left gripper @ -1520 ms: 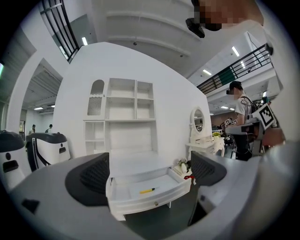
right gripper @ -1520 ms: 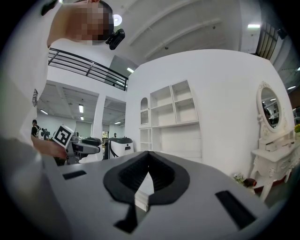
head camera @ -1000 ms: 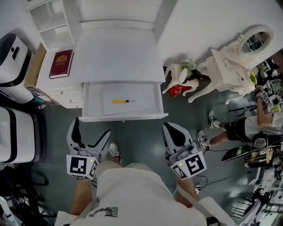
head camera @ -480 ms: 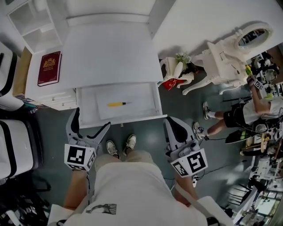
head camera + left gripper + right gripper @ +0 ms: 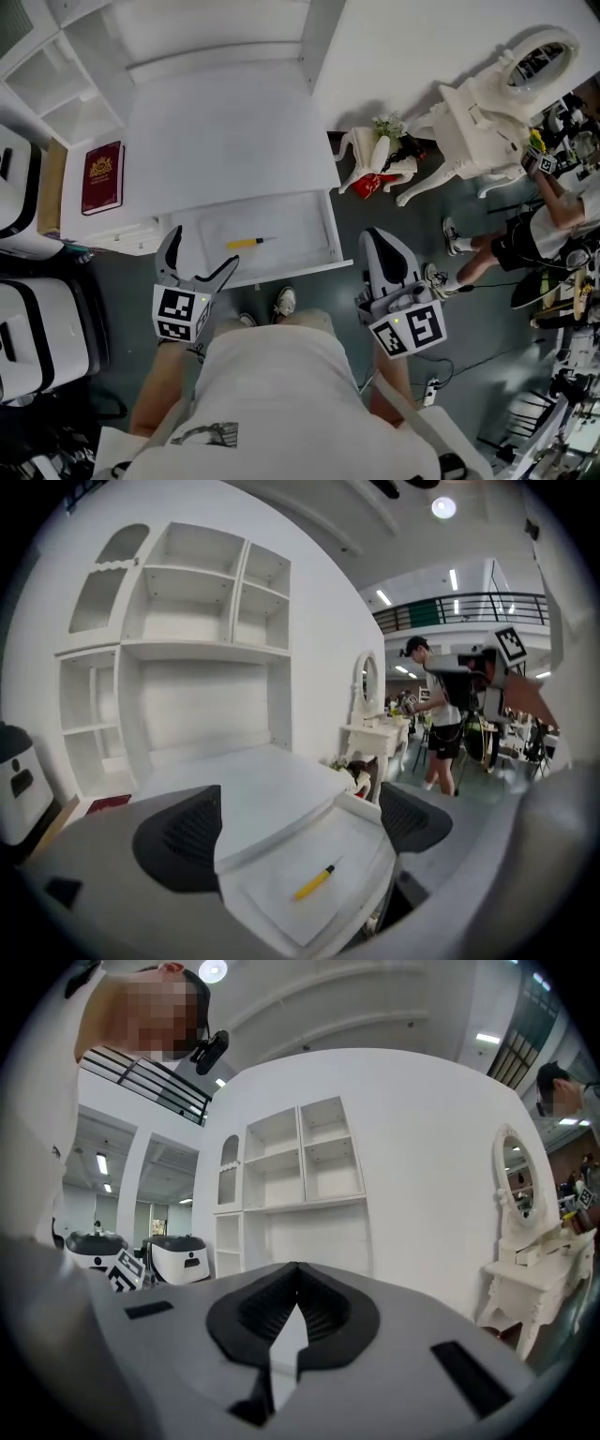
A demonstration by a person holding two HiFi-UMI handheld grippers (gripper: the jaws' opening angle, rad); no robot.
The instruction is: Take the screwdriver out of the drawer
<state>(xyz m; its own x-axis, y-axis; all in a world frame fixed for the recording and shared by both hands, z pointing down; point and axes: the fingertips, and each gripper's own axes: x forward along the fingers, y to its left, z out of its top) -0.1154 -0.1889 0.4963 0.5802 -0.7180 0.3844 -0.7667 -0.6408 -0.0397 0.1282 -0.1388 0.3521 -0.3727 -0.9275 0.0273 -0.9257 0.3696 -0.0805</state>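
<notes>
An open white drawer [image 5: 300,270] holds a yellow screwdriver [image 5: 246,243] lying flat on its floor, untouched. The left gripper [image 5: 202,251] hovers at the drawer's front edge, jaws spread wide around nothing. The right gripper [image 5: 377,246], jaws pressed together, hangs beside the drawer's right corner. Grasping the screwdriver and lifting it out are not yet done.

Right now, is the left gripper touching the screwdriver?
Apart. In the left gripper view the screwdriver lies free in the drawer, well ahead of the left gripper's wide-open jaws.
</notes>
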